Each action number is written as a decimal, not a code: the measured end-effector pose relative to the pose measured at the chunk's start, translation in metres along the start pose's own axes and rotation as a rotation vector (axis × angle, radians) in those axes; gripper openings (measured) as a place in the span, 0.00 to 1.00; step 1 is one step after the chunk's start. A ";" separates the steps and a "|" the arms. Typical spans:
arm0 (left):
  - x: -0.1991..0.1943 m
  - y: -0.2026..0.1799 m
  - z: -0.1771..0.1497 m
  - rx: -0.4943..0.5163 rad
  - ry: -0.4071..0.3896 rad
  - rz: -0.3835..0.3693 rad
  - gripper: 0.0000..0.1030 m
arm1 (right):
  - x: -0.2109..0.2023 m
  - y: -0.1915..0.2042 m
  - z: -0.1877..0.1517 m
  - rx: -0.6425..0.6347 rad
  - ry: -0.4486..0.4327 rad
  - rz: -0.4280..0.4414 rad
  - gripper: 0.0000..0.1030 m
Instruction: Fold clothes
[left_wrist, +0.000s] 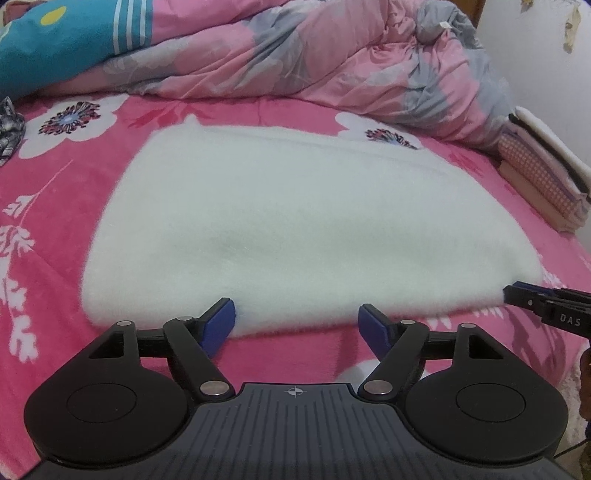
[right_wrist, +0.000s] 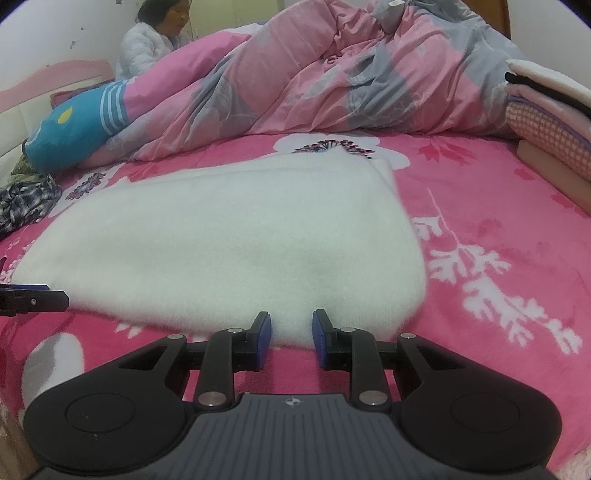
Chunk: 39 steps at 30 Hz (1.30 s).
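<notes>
**Two grippers at the near edge of a folded white garment on a pink bed**

Nearest to us, in the left wrist view, our left gripper (left_wrist: 296, 325) hovers just above the pink flowered bedspread (left_wrist: 44, 221). Its blue-padded fingers (left_wrist: 221, 320) stand wide apart and hold nothing; their tips reach the near edge of the white fluffy garment (left_wrist: 295, 221), and the gap between them frames that edge.

In the right wrist view, our right gripper (right_wrist: 291, 334) sits at the same near edge, closer to the garment's right corner. Its jaws are partly open, narrower than the left pair, with the white fabric edge showing in the gap. The pads are not pressed together, and we cannot tell whether they touch the cloth.

Each gripper shows at the side of the other's view, beside a near corner of the garment.

The white garment lies flat in the middle of the bed, already folded into a broad rectangle, with a layered edge along its far side.

Further off, a dark checked cloth (right_wrist: 26, 206) lies bunched at the left. A stack of folded clothes (right_wrist: 546, 122) rests at the right edge. Behind the garment, a rumpled pink and grey quilt (right_wrist: 314, 81) is heaped across the bed, with a blue pillow (right_wrist: 70, 133) to its left. Farthest away, a person in a pale jacket (right_wrist: 142, 48) sits by the wall.
</notes>
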<state>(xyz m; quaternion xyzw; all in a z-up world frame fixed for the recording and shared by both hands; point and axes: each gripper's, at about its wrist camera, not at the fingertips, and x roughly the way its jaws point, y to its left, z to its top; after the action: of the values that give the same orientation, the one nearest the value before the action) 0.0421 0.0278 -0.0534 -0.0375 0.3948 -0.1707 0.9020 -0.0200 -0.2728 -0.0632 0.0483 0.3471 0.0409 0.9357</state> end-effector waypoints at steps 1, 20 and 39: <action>0.001 -0.001 0.001 0.000 0.008 0.004 0.75 | 0.000 0.000 0.001 -0.002 0.003 -0.002 0.25; 0.008 -0.024 0.007 0.051 0.116 0.076 0.94 | 0.016 0.056 0.061 -0.165 -0.024 -0.014 0.56; 0.013 -0.037 0.004 0.097 0.154 0.137 0.98 | 0.060 0.080 0.084 -0.209 -0.013 0.013 0.58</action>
<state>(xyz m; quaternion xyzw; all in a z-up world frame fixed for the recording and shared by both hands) 0.0431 -0.0115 -0.0522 0.0466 0.4558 -0.1301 0.8793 0.0762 -0.1925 -0.0292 -0.0469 0.3346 0.0824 0.9376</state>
